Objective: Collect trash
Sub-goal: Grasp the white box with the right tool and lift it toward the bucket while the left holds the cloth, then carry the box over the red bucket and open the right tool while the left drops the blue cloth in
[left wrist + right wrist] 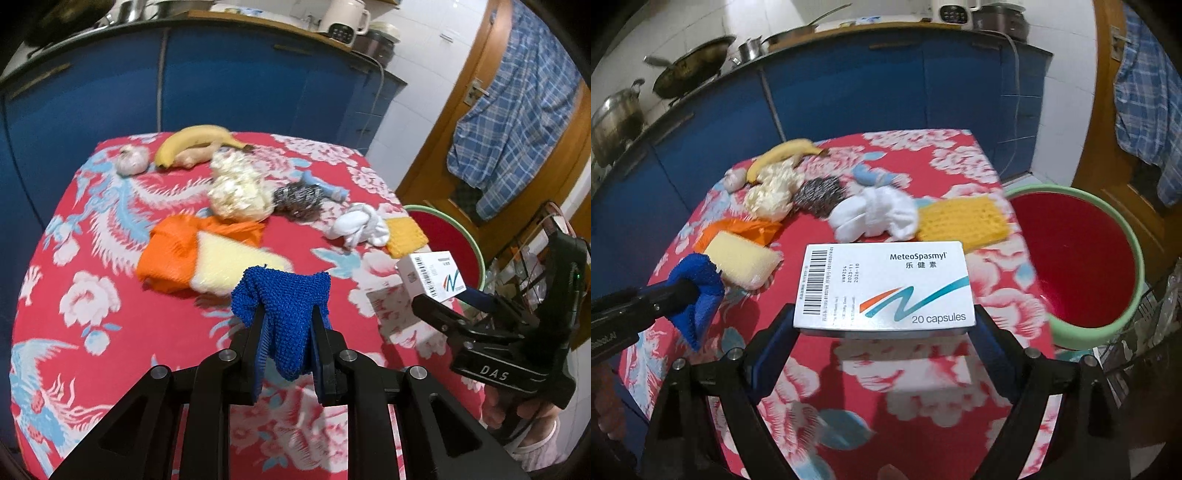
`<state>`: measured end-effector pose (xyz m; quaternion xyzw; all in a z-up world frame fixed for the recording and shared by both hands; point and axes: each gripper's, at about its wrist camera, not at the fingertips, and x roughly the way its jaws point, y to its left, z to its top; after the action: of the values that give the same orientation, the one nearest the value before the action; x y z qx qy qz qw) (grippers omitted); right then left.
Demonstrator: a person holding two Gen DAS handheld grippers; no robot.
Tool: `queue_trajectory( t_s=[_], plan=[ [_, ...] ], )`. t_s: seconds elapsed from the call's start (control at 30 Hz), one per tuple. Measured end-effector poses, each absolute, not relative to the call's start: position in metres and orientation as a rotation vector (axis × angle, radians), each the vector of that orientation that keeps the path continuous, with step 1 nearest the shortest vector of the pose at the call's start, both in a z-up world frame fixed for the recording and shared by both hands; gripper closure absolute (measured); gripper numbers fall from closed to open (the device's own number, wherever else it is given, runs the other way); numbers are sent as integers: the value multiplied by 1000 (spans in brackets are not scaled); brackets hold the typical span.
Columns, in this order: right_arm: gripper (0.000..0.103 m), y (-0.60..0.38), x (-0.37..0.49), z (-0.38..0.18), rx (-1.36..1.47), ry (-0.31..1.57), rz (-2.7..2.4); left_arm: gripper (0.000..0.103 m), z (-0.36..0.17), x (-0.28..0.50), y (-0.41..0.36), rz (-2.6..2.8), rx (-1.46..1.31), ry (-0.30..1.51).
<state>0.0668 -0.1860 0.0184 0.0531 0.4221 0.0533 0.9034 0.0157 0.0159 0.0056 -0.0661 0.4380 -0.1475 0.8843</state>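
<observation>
My left gripper (288, 310) is shut on a blue knitted cloth (284, 295), which hangs between its fingers above the red floral tablecloth (110, 332). In the right wrist view the same cloth (700, 291) dangles from the left gripper (683, 291) at the left edge. My right gripper (884, 314) grips a white medicine box (886, 288) by its two short sides and holds it flat above the table. From the left wrist view the box (430, 273) and right gripper (432, 295) sit near the table's right edge. A red basin with a green rim (1082, 334) stands below that edge.
On the table lie a white crumpled tissue (875, 214), a yellow knitted cloth (960, 221), a steel scourer (820, 195), an orange bag (738, 229), a yellow sponge (742, 258), a cream wad (772, 188), a banana (783, 153) and garlic (735, 179). Blue cabinets stand behind.
</observation>
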Motion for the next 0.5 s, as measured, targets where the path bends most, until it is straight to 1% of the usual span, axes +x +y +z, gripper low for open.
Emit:
queue_trajectory(
  t_s=[0.5],
  plan=[
    [12, -271, 64, 32, 194, 820, -70, 83, 23, 52, -63, -419, -58, 893]
  ],
)
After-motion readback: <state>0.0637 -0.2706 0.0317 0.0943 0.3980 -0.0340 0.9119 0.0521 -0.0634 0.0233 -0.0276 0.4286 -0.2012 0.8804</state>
